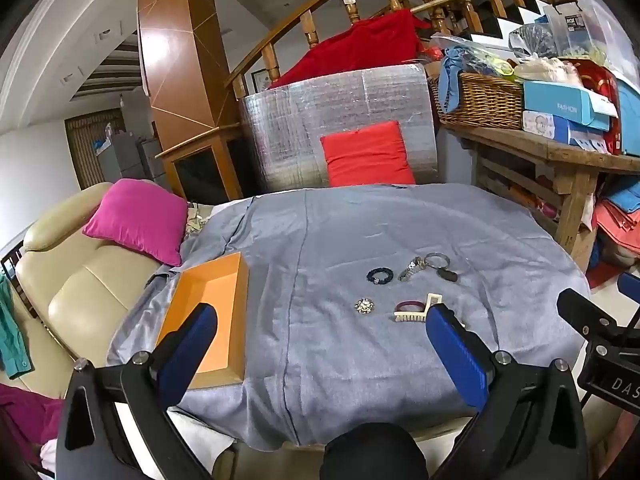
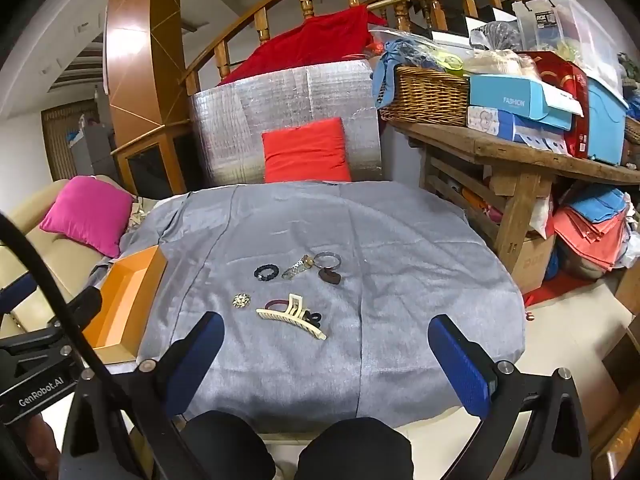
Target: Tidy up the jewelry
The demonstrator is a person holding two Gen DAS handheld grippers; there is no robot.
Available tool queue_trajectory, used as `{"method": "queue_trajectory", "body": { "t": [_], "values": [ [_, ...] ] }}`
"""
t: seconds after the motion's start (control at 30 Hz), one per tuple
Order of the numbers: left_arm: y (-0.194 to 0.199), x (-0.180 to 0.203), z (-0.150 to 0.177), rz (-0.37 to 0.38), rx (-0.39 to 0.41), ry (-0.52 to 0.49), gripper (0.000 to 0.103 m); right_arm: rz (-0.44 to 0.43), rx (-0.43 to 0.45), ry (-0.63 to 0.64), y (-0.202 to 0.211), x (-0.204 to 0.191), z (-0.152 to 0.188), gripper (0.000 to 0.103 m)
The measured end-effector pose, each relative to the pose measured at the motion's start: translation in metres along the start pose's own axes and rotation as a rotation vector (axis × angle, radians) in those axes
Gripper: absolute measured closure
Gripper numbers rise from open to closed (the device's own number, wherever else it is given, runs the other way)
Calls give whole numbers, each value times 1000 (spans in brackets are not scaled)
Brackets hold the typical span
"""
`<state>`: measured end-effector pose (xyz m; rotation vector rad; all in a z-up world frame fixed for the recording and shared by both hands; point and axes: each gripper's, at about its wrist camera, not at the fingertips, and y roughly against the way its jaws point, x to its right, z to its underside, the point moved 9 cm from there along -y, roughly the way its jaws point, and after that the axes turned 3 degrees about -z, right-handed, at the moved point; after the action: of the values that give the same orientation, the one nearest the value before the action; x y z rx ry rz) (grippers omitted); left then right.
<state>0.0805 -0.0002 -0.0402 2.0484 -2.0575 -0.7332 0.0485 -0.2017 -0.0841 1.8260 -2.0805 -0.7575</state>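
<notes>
Jewelry lies in the middle of a table under a grey cloth (image 2: 400,280): a cream hair claw (image 2: 294,316), a sparkly brooch (image 2: 241,301), a dark scrunchie (image 2: 266,271), a silver watch (image 2: 296,270), a grey bangle (image 2: 327,259) and a purple band (image 2: 276,303). An open orange box (image 1: 212,312) stands at the table's left edge, also seen in the right wrist view (image 2: 128,300). My left gripper (image 1: 320,332) is open and empty above the near edge. My right gripper (image 2: 326,340) is open and empty, just short of the hair claw.
A beige sofa (image 1: 80,280) with a pink cushion (image 1: 140,220) stands to the left. A red cushion (image 2: 306,150) leans on a silver panel behind the table. A cluttered wooden bench (image 2: 520,160) stands to the right. My knees (image 2: 352,448) show below the table edge.
</notes>
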Motion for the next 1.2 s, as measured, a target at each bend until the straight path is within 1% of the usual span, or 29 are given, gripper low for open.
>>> {"method": "queue_trajectory", "body": {
  "t": [0.3, 0.43, 0.5, 0.97, 1.2],
  "values": [
    [2, -4, -1, -7, 7, 1, 0, -3, -3, 0, -2, -2, 2, 0],
    [0, -2, 1, -5, -10, 7, 0, -5, -5, -2, -2, -2, 3, 0],
    [-1, -1, 0, -2, -6, 16, 0, -5, -4, -2, -2, -2, 3, 0],
    [-2, -5, 1, -15, -9, 0, 0, -10, -6, -7, -3, -2, 5, 0],
    [0, -8, 0, -24, 2, 1, 0, -15, -9, -7, -3, -4, 5, 0]
  ]
}}
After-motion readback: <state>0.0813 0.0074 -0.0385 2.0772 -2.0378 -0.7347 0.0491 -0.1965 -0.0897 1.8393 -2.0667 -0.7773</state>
